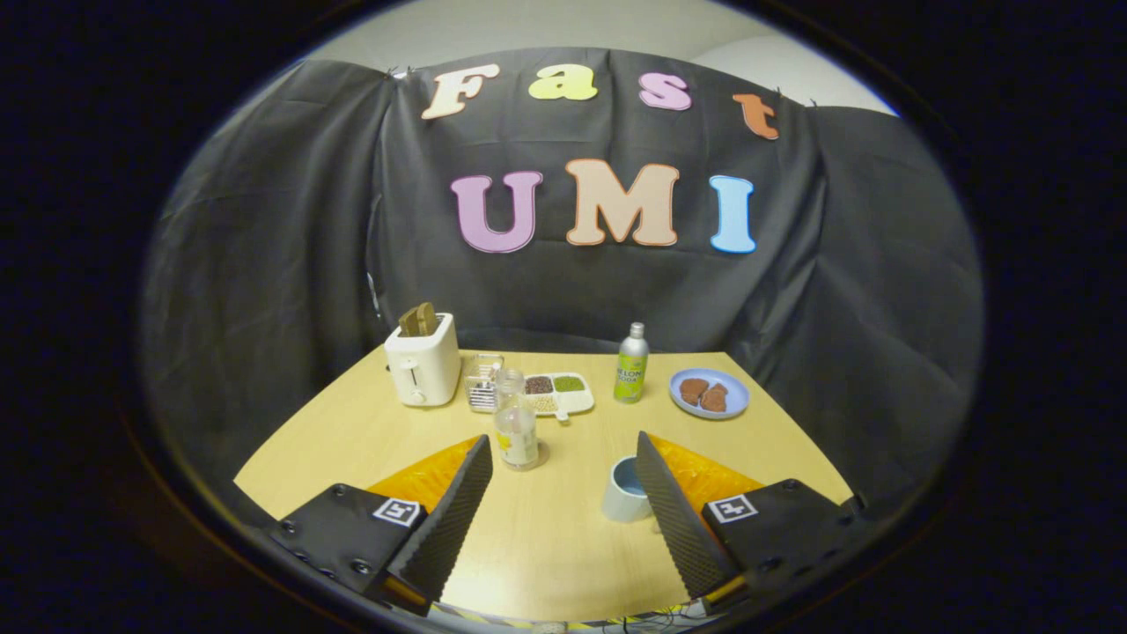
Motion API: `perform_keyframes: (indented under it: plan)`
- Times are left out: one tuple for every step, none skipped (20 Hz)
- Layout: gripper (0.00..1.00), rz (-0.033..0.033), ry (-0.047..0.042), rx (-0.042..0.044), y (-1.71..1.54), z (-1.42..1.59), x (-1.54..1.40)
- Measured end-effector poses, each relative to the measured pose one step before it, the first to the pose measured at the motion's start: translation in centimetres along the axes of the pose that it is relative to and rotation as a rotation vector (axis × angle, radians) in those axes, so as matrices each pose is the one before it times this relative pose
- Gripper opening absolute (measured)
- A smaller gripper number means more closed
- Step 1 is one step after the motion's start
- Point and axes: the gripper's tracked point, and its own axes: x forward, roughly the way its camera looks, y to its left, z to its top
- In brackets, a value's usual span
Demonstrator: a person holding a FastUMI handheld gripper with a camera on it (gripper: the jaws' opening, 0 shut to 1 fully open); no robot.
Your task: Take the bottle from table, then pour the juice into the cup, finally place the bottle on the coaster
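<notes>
Here the gripper hangs above the near edge of the light wooden table, its two fingers spread wide apart with nothing between them but bare tabletop. Just ahead of the left finger stands the juice bottle, a clear one with pale liquid in its lower part; it is upright on a round coaster whose rim shows at the bottle's foot. The cup, a pale low one with a blue inside, sits close against the inner side of the right finger, which hides part of it; whether they touch cannot be told.

Toward the far left corner stands a white toaster with slices of bread poking up from its slots. Beside it is a small clear container, then a white divided tray holding dark, green and pale fillings in its compartments. Near the far edge, further right, a green can-shaped bottle with a silver top stands upright. Toward the far right corner, a blue plate carries two brown pieces of food.
</notes>
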Motion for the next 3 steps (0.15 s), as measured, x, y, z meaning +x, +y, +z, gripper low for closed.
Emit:
perform_keyframes:
  plan:
    - [1.00, 0.00429, -0.00422, 0.00524, -0.129, 0.064, -0.179]
    - [1.00, 0.00355, -0.00444, 0.00266, -0.159, 0.052, -0.197]
    - [1.00, 0.00022, -0.00014, -0.00016, -0.228, -0.050, -0.092]
